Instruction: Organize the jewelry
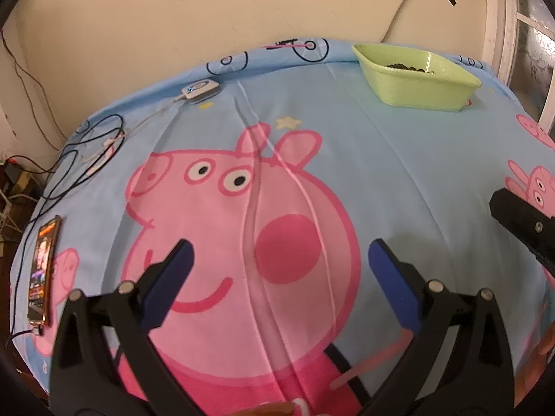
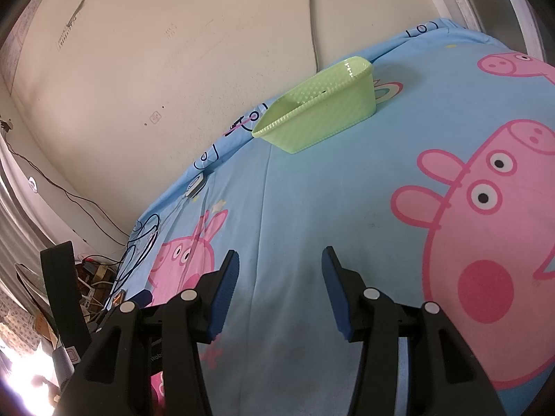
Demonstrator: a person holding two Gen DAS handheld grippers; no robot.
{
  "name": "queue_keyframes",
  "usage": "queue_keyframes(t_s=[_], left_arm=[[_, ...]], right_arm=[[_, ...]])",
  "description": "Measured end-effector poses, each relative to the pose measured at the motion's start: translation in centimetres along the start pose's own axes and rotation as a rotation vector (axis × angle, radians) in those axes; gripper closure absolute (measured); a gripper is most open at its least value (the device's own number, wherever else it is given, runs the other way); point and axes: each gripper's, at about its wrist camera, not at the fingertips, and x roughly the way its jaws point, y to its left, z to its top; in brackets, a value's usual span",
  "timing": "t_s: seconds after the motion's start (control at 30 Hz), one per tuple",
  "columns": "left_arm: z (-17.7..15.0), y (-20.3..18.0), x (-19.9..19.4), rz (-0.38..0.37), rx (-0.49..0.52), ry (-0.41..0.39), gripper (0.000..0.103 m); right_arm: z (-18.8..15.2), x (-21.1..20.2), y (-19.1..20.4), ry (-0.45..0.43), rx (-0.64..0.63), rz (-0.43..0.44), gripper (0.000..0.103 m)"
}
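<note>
A light green plastic basket (image 1: pixel 418 81) stands at the far right of the bed, with dark beaded jewelry (image 1: pixel 407 67) lying inside it. The basket also shows in the right wrist view (image 2: pixel 321 111), where its contents are hidden by its wall. My left gripper (image 1: pixel 279 254) is open and empty, low over the blue sheet above the pink pig print. My right gripper (image 2: pixel 279 263) is open and empty over bare blue sheet, well short of the basket. Part of the right gripper shows at the right edge of the left wrist view (image 1: pixel 520 222).
A blue cartoon-pig bedsheet (image 1: pixel 399 180) covers the surface, against a cream wall. A phone (image 1: pixel 41 270) lies at the left edge. A small white device (image 1: pixel 201 89) and black cables (image 1: pixel 93 145) lie at the far left. Clutter sits beyond the left edge (image 2: pixel 93 277).
</note>
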Motion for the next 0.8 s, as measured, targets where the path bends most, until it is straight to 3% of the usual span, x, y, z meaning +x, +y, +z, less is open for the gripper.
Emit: queue_keyframes(t_s=[0.8], left_arm=[[-0.22, -0.95, -0.73, -0.032, 0.039, -0.038, 0.006]], right_arm=[[0.37, 0.16, -0.14, 0.01, -0.003, 0.001, 0.078]])
